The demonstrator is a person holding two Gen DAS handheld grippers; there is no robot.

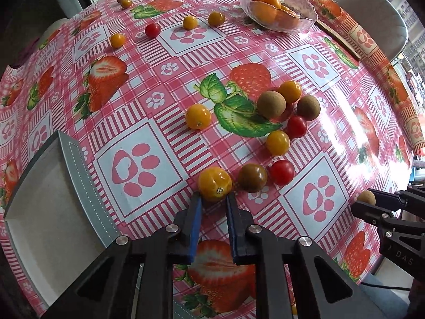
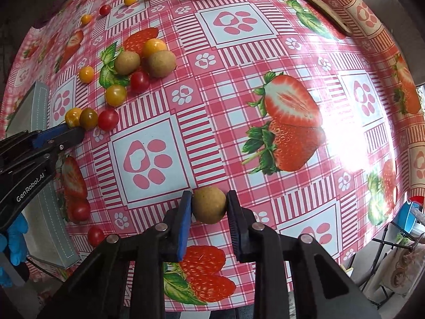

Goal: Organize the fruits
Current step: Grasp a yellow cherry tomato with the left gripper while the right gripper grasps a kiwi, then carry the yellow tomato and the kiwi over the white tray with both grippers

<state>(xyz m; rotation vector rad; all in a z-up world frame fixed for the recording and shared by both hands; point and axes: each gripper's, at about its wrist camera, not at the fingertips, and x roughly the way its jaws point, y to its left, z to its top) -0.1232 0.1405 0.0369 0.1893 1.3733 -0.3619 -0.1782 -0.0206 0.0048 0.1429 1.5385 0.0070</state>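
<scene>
your left gripper (image 1: 213,199) is clamped on a yellow cherry tomato (image 1: 214,187) sitting on the tablecloth (image 1: 164,143) beside the grey tray (image 1: 77,175); your right gripper (image 2: 209,207) squeezes a brown longan (image 2: 209,205) between its pads.

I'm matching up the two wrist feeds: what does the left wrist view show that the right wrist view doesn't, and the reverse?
Only the left wrist view shows the whole glass bowl of oranges and the white chair behind the table.

Only the right wrist view shows a blue-gloved hand and two red tomatoes beside the grey tray's near end.

Both show the left gripper shut on a yellow tomato, the right gripper shut on a brown longan, and the mixed fruit cluster on the strawberry tablecloth.
</scene>
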